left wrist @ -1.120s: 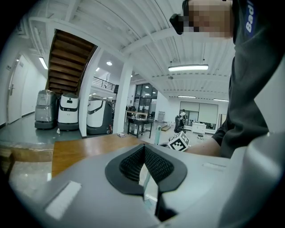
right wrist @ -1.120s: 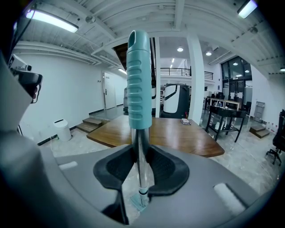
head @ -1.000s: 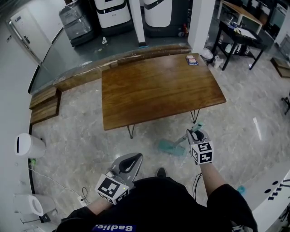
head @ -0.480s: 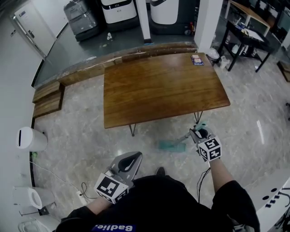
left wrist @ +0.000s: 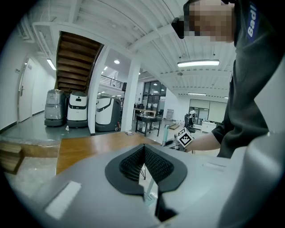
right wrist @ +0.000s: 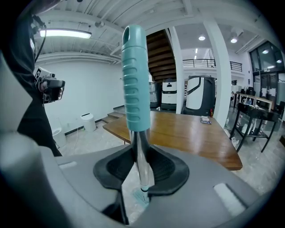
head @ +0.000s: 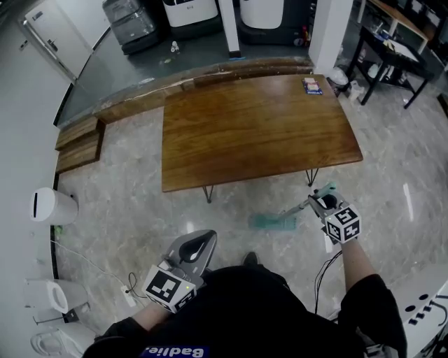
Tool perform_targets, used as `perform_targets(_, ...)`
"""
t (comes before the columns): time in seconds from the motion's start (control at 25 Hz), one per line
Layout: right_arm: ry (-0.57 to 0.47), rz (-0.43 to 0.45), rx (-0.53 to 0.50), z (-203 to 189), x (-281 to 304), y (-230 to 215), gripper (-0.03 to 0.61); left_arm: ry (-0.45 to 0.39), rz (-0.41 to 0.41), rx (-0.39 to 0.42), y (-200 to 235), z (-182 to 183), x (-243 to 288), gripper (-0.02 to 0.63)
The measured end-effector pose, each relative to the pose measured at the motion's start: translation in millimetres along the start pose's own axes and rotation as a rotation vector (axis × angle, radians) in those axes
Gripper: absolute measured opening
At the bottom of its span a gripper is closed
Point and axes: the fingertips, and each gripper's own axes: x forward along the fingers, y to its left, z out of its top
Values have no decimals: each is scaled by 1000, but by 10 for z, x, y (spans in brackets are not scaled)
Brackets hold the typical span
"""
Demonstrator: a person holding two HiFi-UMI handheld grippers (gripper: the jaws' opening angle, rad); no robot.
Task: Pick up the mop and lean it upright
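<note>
In the right gripper view my right gripper (right wrist: pixel 141 171) is shut on the mop's metal pole (right wrist: pixel 142 167), just under its teal ribbed grip (right wrist: pixel 133 84), which stands upright. In the head view the mop head (head: pixel 271 222) rests on the stone floor in front of the table, and the pole slants up and to the right into the right gripper (head: pixel 320 203). My left gripper (head: pixel 201 242) is held low at the person's left with its jaws shut and nothing between them (left wrist: pixel 144 153). Past them, the teal grip (left wrist: pixel 167 133) shows.
A wooden table (head: pixel 259 133) on hairpin legs stands just beyond the mop, a small book (head: pixel 313 85) on its far right corner. A white bin (head: pixel 52 207) and a floor cable (head: pixel 84 269) lie at left. Wooden steps (head: pixel 77 143), a pillar (head: pixel 329 28) and cleaning machines (head: pixel 189 10) stand behind.
My right gripper has moved to the right with the mop pole, tipping the handle that way. The mop head has stayed on the floor. The left gripper has hardly moved.
</note>
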Motion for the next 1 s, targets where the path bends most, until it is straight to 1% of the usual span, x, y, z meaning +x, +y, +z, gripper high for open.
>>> perform_targets(0.08, 8, 2, 13, -42, -41, -107, 107, 11, -3, 8, 19, -7, 32, 14)
perform_targets(0.24, 31, 22, 35, -148, -108, -299, 109, 40, -9, -19, 11, -23, 138, 14)
perform_targets(0.48, 117, 124, 17, -311, -116, -522, 110, 55, -27, -9, -14, 10, 227, 14)
perform_targets(0.64, 197, 188, 0, -458, 9, -646, 110, 58, -34, -5, -6, -46, 205, 14)
perform_targets(0.72, 220, 207, -8, -476, 117, -721, 110, 69, -31, -8, -7, -58, 218, 14)
perform_targets(0.84, 210, 208, -5, -367, 304, -840, 110, 74, -19, -7, 23, -42, 215, 14)
perform_targets(1.0, 196, 168, -5, -212, 586, -1024, 109, 83, 0, -28, 74, -79, 192, 14)
